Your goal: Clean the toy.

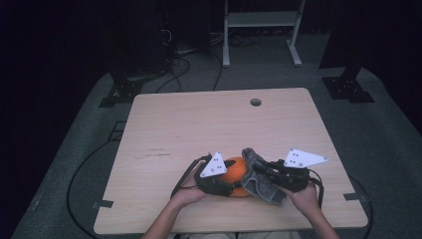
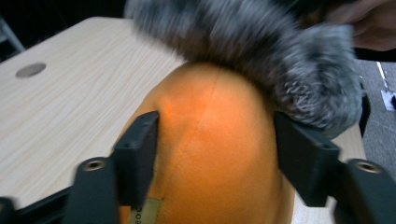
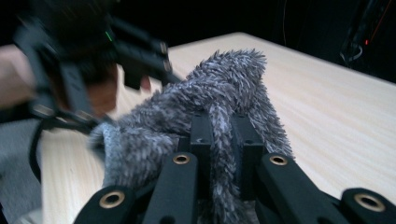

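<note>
Both grippers worked near the front edge of the table (image 1: 164, 119): the left gripper (image 1: 230, 188) clamped the orange plush (image 2: 210, 154), the right gripper (image 1: 263, 172) pinched a fold of the grey fuzzy cover (image 3: 219, 88) draped against it. Pulling the cover over the plush seemed underway; next, I'd judge, a steady tug across its top.

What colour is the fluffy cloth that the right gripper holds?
Grey, flecked lighter and darker. The fluffy cloth, pinched in the right gripper, shows best in the right gripper view.

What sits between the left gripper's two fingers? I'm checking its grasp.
An orange plush ball fills the gap between the left gripper's fingers, seen in the left gripper view; grey furry fabric drapes over it.
</note>
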Action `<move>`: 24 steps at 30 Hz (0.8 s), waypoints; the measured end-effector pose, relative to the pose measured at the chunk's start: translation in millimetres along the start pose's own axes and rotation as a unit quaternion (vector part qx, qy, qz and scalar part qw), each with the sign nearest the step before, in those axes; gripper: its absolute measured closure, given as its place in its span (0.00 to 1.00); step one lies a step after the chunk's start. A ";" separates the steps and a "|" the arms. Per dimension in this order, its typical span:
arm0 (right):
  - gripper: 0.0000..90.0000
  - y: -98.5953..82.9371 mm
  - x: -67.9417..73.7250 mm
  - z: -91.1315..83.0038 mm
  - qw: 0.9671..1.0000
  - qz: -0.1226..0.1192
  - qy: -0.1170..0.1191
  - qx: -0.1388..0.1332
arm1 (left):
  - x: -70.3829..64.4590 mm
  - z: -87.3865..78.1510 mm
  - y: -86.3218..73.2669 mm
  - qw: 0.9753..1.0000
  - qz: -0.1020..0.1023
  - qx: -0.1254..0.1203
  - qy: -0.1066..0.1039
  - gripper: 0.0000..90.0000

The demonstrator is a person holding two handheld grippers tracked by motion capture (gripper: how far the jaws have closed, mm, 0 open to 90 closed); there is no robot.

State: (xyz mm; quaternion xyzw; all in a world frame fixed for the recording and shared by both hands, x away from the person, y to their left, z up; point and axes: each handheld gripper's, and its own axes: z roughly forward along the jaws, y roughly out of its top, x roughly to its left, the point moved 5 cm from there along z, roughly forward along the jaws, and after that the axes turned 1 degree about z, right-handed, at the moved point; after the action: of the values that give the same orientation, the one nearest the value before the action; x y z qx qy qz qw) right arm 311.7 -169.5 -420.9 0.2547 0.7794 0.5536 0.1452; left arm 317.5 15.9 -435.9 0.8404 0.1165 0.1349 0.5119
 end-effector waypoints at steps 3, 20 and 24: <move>0.90 -7.7 -4.3 1.0 1.000 0.014 0.010 0.008 | 9.0 -4.3 -1.3 1.000 -0.017 -0.006 0.010 0.19; 0.90 -22.7 -25.8 -12.9 0.999 0.022 -0.025 0.037 | 0.3 9.5 -15.7 1.000 0.015 0.025 -0.009 0.35; 0.89 -2.1 1.4 -8.6 1.000 -0.010 0.020 0.012 | -2.8 13.5 -15.5 1.000 0.014 0.024 -0.008 0.37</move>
State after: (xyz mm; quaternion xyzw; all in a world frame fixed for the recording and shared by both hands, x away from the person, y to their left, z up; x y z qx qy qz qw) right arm 305.7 -176.1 -419.8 0.2377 0.7912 0.5477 0.1324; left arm 318.6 10.7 -456.0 0.8553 0.1035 0.1326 0.4901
